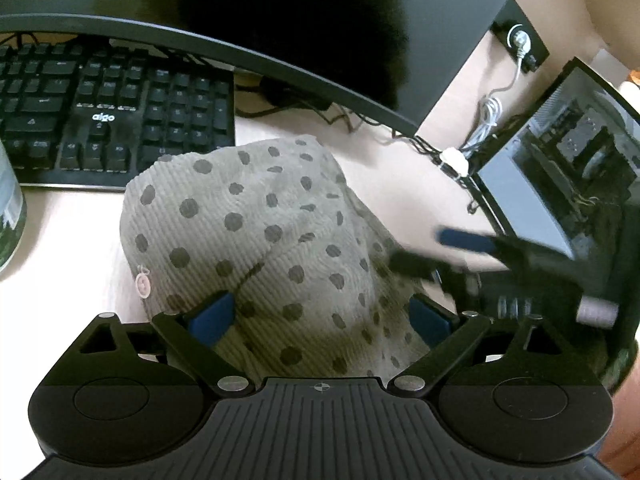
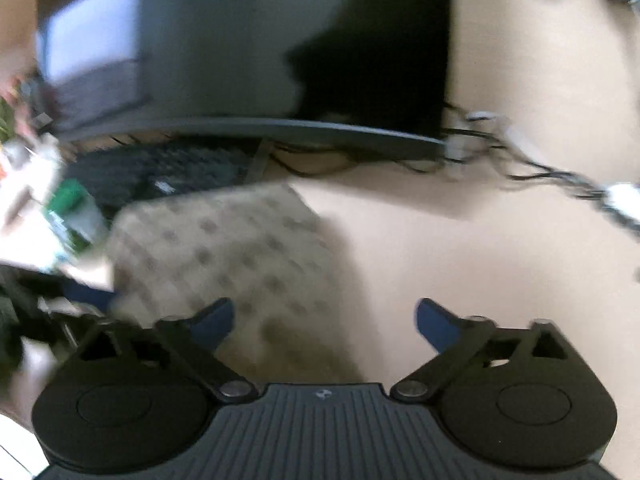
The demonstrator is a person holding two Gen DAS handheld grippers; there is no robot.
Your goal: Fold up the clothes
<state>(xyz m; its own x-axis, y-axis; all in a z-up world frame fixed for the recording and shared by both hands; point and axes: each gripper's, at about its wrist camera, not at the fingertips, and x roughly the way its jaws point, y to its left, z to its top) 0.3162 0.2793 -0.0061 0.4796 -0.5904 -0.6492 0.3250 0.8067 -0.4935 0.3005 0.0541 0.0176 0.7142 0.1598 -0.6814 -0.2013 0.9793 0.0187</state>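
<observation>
Grey-brown ribbed garment point(image 1: 256, 240) with dark polka dots lies folded on pale desk point(image 1: 68, 280), just before black keyboard point(image 1: 116, 108) and under curved monitor point(image 1: 280, 20). Left gripper point(image 1: 320, 316): blue pads spread wide over the cloth's near edge, nothing pinched. Right gripper point(image 2: 324, 320): jaws wide apart, empty, over the garment's right edge; view blurred. Cables point(image 1: 488, 120) at right.
</observation>
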